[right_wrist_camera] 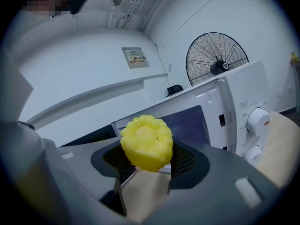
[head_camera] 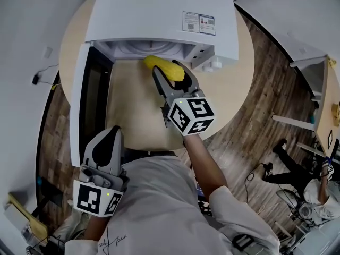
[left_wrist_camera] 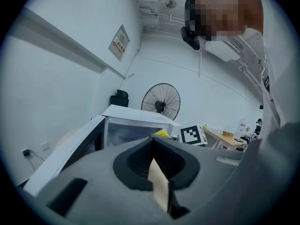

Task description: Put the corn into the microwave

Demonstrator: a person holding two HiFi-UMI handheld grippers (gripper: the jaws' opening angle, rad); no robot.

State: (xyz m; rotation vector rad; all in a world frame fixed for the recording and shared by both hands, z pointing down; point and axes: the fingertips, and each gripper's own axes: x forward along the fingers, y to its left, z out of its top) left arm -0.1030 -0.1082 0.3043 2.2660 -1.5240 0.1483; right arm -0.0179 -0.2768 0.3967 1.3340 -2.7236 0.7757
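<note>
The right claw (head_camera: pixel 171 77) grips the yellow corn (head_camera: pixel 162 66) endwise between its pads, the open white microwave (head_camera: pixel 159 15) just ahead of it, while the left claw (head_camera: pixel 106 142), closed and empty, hangs well behind it.

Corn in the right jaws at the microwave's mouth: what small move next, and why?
Probably ease the right gripper forward into the microwave: its jaws grip the corn right at the open cavity's mouth, and the door stands swung wide.

The grey right gripper (head_camera: pixel 171 76) reached forward, clamped on a yellow corn cob (head_camera: pixel 159 65), while the grey left gripper (head_camera: pixel 108 134) hung back, closed.
</note>
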